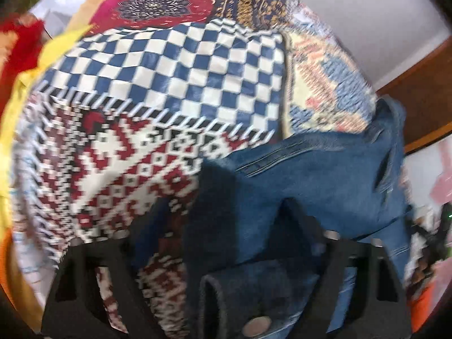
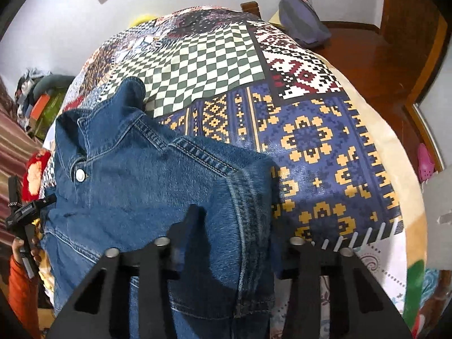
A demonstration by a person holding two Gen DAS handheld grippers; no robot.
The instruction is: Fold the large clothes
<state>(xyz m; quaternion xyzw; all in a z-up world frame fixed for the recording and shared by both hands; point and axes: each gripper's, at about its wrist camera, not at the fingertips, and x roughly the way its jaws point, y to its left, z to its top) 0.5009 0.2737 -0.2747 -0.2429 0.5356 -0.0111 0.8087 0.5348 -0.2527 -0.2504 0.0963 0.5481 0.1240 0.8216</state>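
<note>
A blue denim jacket (image 2: 135,186) lies on a patchwork bedspread (image 2: 310,141). My right gripper (image 2: 234,226) is shut on a fold of the jacket near a sleeve seam, and the cloth hangs between its black fingers (image 2: 195,220). In the left wrist view the jacket (image 1: 310,175) bunches up at the lower right, with a snap button near the bottom. My left gripper (image 1: 248,206) is shut on the jacket's dark edge, with denim draped over its fingers (image 1: 288,212). The left view is blurred.
The bedspread (image 1: 169,70) covers the bed. A yellow and red pile of clothes (image 1: 25,56) lies at its left. A grey-blue bag (image 2: 302,19) rests on the wooden headboard ledge (image 2: 367,56). My other hand's gripper (image 2: 22,214) shows at the left edge.
</note>
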